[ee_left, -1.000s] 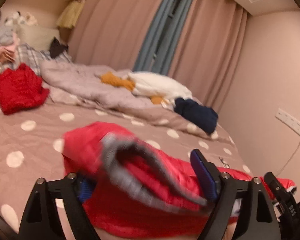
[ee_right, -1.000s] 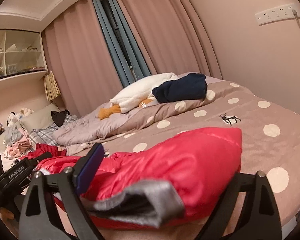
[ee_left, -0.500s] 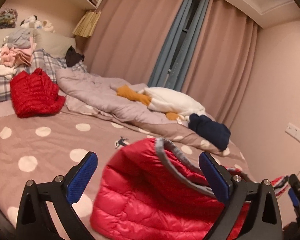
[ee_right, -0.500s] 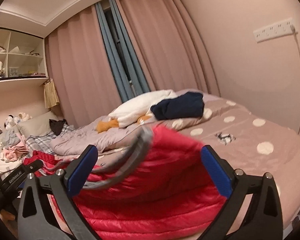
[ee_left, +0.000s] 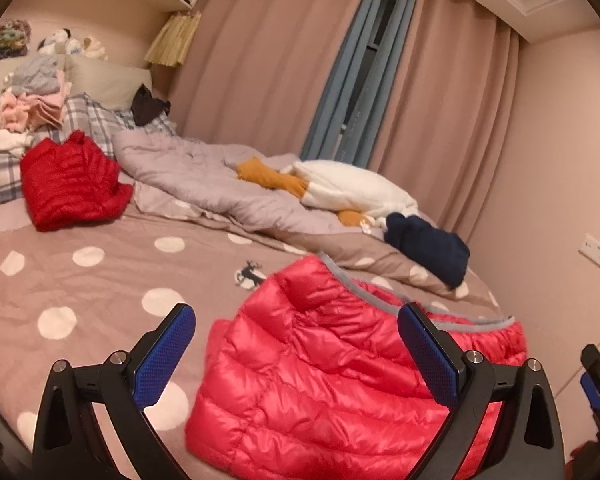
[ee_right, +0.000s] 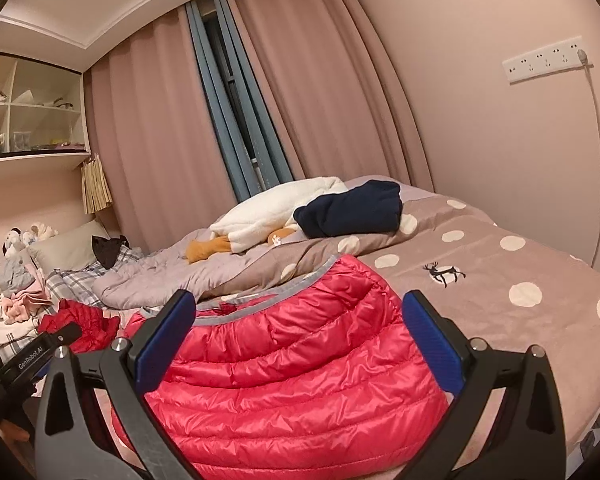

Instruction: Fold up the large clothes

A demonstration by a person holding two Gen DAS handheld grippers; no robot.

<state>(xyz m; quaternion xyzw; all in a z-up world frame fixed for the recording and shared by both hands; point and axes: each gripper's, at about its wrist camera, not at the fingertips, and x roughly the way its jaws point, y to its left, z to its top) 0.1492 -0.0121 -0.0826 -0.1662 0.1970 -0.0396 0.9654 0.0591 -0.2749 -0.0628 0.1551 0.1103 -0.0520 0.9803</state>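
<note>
A red quilted down jacket (ee_left: 324,380) with a grey trim lies folded over on the polka-dot bed cover (ee_left: 80,280), near the front edge. My left gripper (ee_left: 296,356) hovers just before it, jaws wide apart, blue pads clear of the fabric. In the right wrist view the same jacket (ee_right: 292,368) fills the foreground. My right gripper (ee_right: 300,344) stands open above it, nothing pressed between its pads. The other gripper shows at the edge of each view.
A second red down jacket (ee_left: 68,184) lies by the checked pillow. A crumpled grey duvet (ee_left: 204,176), a white plush (ee_left: 352,192) and a navy garment (ee_left: 432,252) sit at the back. A clothes pile (ee_left: 32,100) lies at the headboard. The wall with sockets (ee_right: 544,60) is on the right.
Both grippers opened and let go of the jacket's grey-trimmed edge. The jacket dropped flat onto the bed, folded over. Both cameras drew back a little.
</note>
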